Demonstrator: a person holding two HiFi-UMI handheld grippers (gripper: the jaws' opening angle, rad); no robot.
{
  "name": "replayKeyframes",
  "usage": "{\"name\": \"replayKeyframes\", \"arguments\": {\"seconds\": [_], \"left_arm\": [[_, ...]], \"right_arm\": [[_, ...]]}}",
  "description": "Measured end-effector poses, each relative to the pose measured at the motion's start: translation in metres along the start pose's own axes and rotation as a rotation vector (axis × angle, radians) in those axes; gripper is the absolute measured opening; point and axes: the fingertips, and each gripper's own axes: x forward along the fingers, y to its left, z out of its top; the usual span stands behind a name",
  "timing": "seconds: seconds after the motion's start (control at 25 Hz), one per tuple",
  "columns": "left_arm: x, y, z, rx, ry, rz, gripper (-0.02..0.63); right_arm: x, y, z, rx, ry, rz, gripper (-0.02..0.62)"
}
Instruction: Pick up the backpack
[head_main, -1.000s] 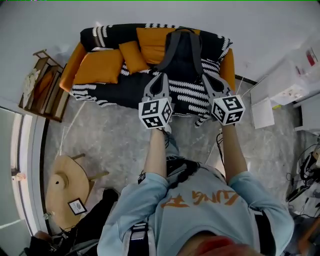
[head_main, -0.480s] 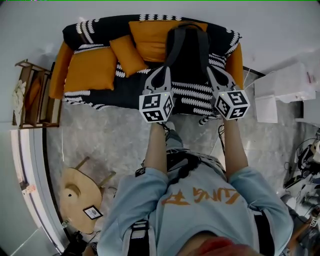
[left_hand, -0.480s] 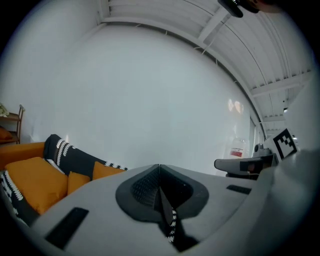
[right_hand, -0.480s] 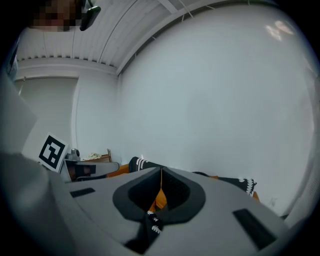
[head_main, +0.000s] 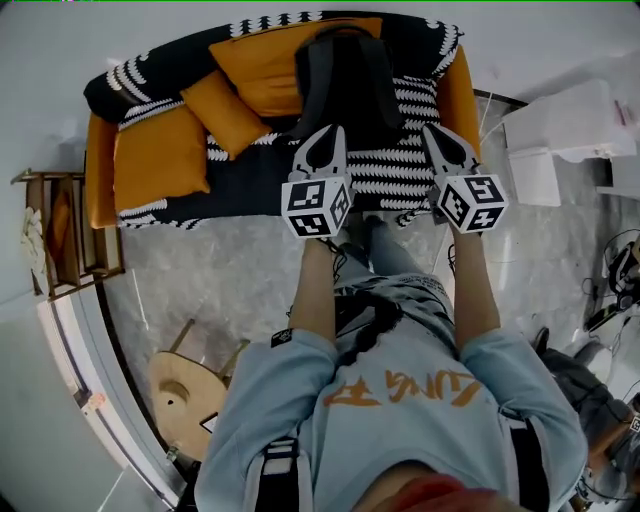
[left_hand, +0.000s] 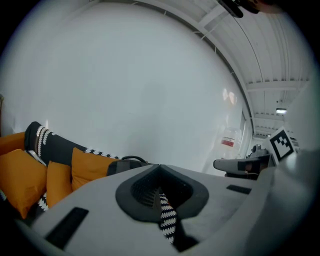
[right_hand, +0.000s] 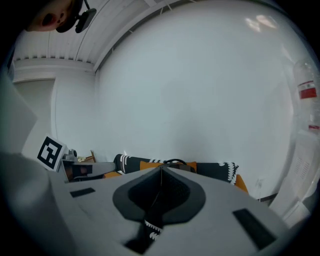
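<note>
Left gripper (head_main: 329, 140) and right gripper (head_main: 441, 138) both have jaws pressed together w/ nothing between them. Each is held out ahead of the person, over the sofa's front edge in the head view, not touching the backpack. Backpack (head_main: 345, 70), dark, stands upright on the sofa (head_main: 455, 100) seat against the backrest, approx midway between the 2 grippers. Its top handle shows in both gripper views.

Step in hand, as I read it: the approach. To do it well:
- open the jaws before reaching the pack
- aim for the top handle or a shoulder strap, pref. one gripper per side
- get the pads fully onto webbing, not loose fabric
- lift up and out so the pack doesn't tip fwd

Around:
- large orange cushion (head_main: 160, 155) and a smaller cushion (head_main: 225, 110) lie left of the pack, the small one near it
- striped throw (head_main: 400, 175) under the pack could snag and drag
- wooden rack (head_main: 60, 230) sits at the sofa's left end
- white box (head_main: 560, 125) sits to its right
- round wooden stool (head_main: 185, 390) stands back by the person

Nothing blocks the path to the pack
</note>
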Motion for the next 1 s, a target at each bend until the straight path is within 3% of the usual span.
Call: {"name": "replayKeyframes", "arguments": {"seconds": [0.24,0.4,0.52,0.68,1.0], "left_arm": [[0.026,0.018,0.024,0.068,0.016,0.070,0.021],[0.047,0.037,0.050,0.034,-0.021,0.140,0.021],[0.071,0.031,0.050,0.023,-0.011,0.133,0.021],[0.097,0.031,0.038,0.022,0.039,0.136,0.021],[0.107,0.054,0.002,-0.028,0.152,0.187,0.023]], "right_arm": [[0.047,-0.016,0.023,0.055,-0.052,0.089,0.028],[0.076,-0.008,0.056,-0.008,-0.073,0.218,0.028],[0.088,-0.038,0.065,0.015,-0.073,0.224,0.028],[0.107,-0.078,0.061,0.064,-0.058,0.202,0.028],[0.138,-0.077,0.020,0.132,0.038,0.257,0.029]]}}
